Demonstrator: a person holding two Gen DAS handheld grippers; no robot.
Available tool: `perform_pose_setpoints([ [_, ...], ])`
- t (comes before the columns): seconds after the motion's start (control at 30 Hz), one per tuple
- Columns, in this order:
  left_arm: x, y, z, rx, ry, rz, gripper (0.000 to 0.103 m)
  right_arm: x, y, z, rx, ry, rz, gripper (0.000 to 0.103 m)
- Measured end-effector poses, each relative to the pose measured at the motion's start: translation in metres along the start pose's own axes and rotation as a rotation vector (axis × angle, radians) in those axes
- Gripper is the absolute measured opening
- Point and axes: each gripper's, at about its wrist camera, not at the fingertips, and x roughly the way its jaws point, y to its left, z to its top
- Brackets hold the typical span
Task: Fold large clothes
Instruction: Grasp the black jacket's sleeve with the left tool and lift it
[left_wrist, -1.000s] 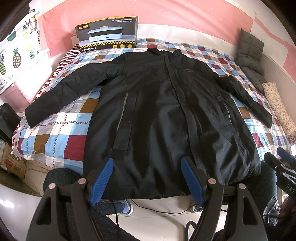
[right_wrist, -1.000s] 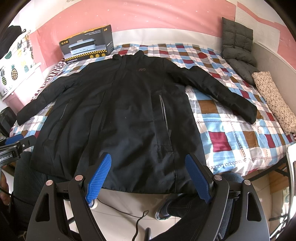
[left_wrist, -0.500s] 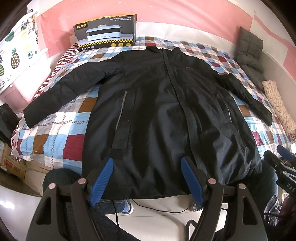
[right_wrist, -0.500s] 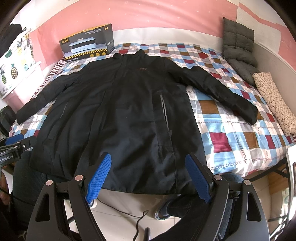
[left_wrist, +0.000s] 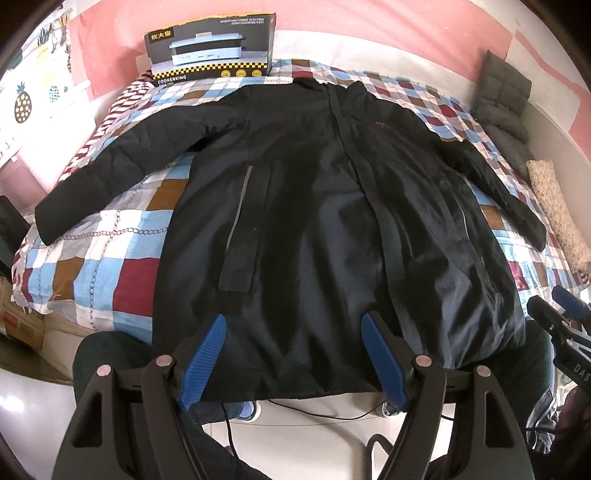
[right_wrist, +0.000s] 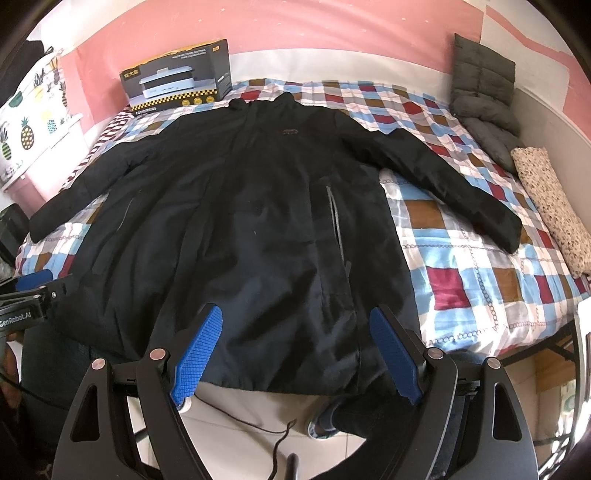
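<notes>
**Black coat spread flat, both tongs parted and waiting**

Far left: a pineapple-print cloth (left_wrist: 22, 107) hanging by the pink wall, clear of the work. Next along, a cooker box (left_wrist: 210, 51) standing at the head of the bed (left_wrist: 92, 273), shut, so contents impossible to tell; no other container in sight. Just below it, the black coat (left_wrist: 314, 206) laid face up on the checked bedspread, collar toward the box, hem hanging a little over the near edge of the bed. Left sleeve (left_wrist: 118, 166) stretched out sideways, probably so that it can be turned in over the body as a first fold. Left tongs (left_wrist: 291, 354) poised above the hem, spread wide, nothing between the blue pads (no contact with the cloth). Right tongs (right_wrist: 295, 354) likewise released and empty, hovering over the hem on the other half of the coat. Right sleeve (right_wrist: 454, 188) also splayed outward across the bedspread. Beyond it, a speckled bolster (right_wrist: 550, 203) and grey quilted cushions (right_wrist: 484, 96) along the wall, well apart from the coat. No fold yet made, judging by the flat lie of the garment.
</notes>
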Motion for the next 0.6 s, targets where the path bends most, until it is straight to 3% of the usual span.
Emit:
perform_pose_setpoints([
  [0.43,0.033,0.049,0.031,-0.124,-0.021,0.002,0.078,0.032,0.021,0.041,-0.063,-0.021,0.019,0.082],
  [0.6,0.047,0.079,0.047,-0.188,-0.036,0.038,0.078,0.048,0.034,0.064,-0.098,-0.041,0.037,0.082],
])
